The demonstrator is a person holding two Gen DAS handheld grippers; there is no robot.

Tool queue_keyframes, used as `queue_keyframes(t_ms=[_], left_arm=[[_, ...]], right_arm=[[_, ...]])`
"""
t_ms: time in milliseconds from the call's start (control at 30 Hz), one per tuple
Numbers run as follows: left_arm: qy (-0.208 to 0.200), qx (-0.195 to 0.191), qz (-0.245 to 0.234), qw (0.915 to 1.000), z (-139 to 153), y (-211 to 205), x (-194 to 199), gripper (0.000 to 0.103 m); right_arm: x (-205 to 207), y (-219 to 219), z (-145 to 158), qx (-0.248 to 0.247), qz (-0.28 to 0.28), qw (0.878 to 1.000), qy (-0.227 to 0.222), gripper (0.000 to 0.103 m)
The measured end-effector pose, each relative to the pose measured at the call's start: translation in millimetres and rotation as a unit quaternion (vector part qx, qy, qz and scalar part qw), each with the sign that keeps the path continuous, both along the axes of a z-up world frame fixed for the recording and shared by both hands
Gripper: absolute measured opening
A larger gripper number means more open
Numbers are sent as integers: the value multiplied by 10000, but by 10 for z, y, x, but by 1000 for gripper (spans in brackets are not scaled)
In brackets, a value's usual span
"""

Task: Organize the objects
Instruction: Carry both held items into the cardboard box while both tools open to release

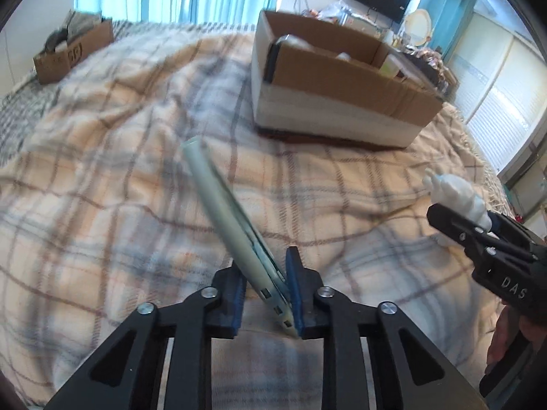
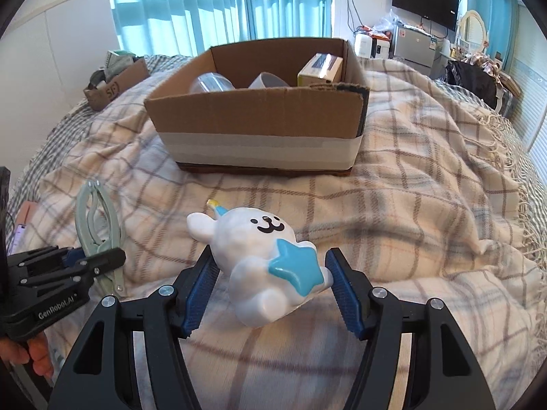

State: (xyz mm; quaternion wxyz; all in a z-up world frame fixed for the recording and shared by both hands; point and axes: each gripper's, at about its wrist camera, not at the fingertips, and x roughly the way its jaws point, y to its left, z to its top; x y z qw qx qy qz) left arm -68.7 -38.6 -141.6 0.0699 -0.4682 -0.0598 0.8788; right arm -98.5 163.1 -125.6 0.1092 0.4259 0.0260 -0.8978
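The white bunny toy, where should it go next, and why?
Probably carry it forward and over the big cardboard box. The right gripper already has the bunny toy between its blue pads, the box is open on top with other things inside, and only blanket lies between.

2 boxes (image 2: 254, 126), 1 figurine (image 2: 263, 266), 1 clip (image 2: 97, 225).

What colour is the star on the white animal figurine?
The star on the figurine is light blue, seen best in the right wrist view.
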Motion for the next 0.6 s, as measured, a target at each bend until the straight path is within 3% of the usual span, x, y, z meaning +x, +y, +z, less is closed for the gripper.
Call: queue_keyframes(t_ms=[133,600], left_arm=[[220,-28,-107,9997,177,31,43,13],[1004,23,-468,9938,877,192,68,13]], right_arm=[[97,39,130,-119,-31,9999,108,63],[386,79,751,-323,-81,9965,773,63]])
